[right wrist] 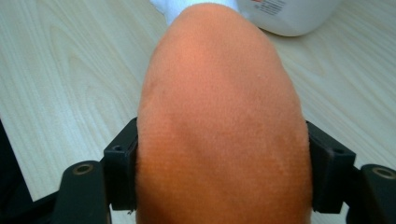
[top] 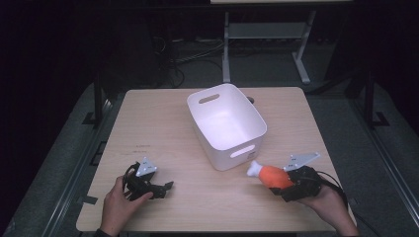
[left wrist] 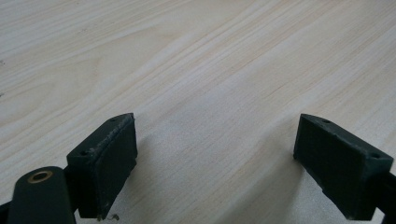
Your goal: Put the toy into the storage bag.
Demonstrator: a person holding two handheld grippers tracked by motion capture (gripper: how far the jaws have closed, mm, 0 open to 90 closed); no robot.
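Observation:
An orange plush toy with a white tip (top: 270, 175) lies just off the near corner of the white bin (top: 226, 123). My right gripper (top: 291, 186) is shut on the toy's orange end; in the right gripper view the orange body (right wrist: 219, 126) bulges between the two jaws and its white tip (right wrist: 187, 7) points toward the bin (right wrist: 289, 16). My left gripper (top: 165, 188) rests low on the table at the near left. Its fingertips (left wrist: 109, 158) stand wide apart over bare wood, nothing between them.
The light wooden table (top: 163, 128) carries the empty white bin with handle slots at its middle. Beyond the table a white desk frame (top: 267, 34) stands on the dark floor. A hand (top: 118, 207) holds the left gripper at the near edge.

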